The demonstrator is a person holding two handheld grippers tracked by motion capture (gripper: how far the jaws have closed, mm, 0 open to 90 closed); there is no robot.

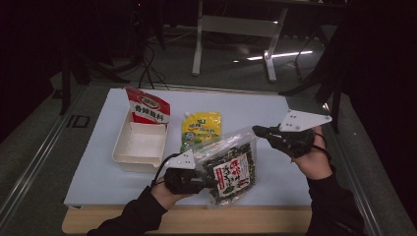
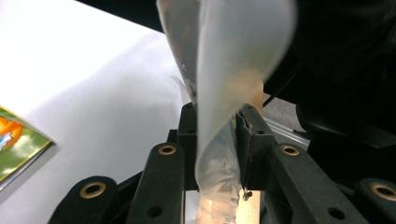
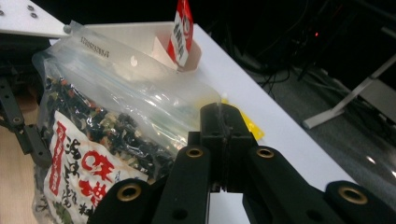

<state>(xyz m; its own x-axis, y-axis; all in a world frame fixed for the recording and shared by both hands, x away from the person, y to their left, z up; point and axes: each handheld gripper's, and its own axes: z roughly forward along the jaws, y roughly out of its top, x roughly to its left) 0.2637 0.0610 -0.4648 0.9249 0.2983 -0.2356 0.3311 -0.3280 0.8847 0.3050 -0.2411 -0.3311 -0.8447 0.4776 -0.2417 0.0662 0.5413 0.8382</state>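
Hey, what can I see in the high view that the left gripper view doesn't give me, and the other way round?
High view: the tray, the red pouch standing in it, the seaweed bag's label, and the right tongs at the bag's top corner.

Left gripper view: a close look at the left tongs, whose pads pinch the bag's clear edge.

Both: the white table, the bag, the left tongs, and the yellow-green pouch.
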